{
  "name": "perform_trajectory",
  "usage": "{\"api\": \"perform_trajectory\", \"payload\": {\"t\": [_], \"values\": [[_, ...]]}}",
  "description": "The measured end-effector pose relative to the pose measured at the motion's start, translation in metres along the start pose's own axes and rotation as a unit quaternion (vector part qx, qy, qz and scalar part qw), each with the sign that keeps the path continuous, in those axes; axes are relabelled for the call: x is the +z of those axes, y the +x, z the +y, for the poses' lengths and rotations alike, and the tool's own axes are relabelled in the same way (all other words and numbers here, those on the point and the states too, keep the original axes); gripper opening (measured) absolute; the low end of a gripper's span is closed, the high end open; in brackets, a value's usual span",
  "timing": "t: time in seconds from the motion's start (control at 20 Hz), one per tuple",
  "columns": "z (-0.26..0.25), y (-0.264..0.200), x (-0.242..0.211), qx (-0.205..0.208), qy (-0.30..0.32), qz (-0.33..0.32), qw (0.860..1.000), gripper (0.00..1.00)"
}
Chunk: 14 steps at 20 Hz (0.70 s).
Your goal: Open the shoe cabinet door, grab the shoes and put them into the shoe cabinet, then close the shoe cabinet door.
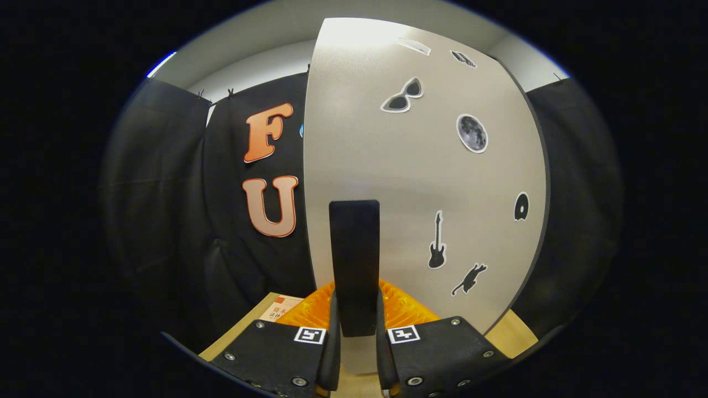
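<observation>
Gripper view: the gripper point(354, 345) has its two fingers point(330, 354) drawn close, one on each side of the black door handle point(354, 265), which stands upright between them. Both inner faces press on the handle's sides, so the claw is pinching the handle.

The handle is fixed to the shoe cabinet door point(420, 182), a pale grey panel directly ahead of the fingers. The door carries stickers: sunglasses point(402, 96), a moon point(472, 133), a guitar point(437, 241), a cat point(469, 278) (others near the top edge are too small to tell).

Behind the handle's lower end, beyond the fingertips, sits an orange ribbed object point(401, 309), partly hidden; its kind cannot be told. Beside it lies a printed card point(281, 308) on a tan surface point(511, 334).
</observation>
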<state>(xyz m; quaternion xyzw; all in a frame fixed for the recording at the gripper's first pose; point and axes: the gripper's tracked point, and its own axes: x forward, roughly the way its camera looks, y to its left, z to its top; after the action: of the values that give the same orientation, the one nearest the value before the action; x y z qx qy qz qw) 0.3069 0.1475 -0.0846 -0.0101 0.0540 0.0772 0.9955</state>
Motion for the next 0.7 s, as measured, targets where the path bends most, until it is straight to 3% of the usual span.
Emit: {"api": "perform_trajectory", "payload": {"t": [0.7], "values": [[-0.047, -0.076, -0.008, -0.042, 0.013, 0.000, 0.999, 0.23]]}}
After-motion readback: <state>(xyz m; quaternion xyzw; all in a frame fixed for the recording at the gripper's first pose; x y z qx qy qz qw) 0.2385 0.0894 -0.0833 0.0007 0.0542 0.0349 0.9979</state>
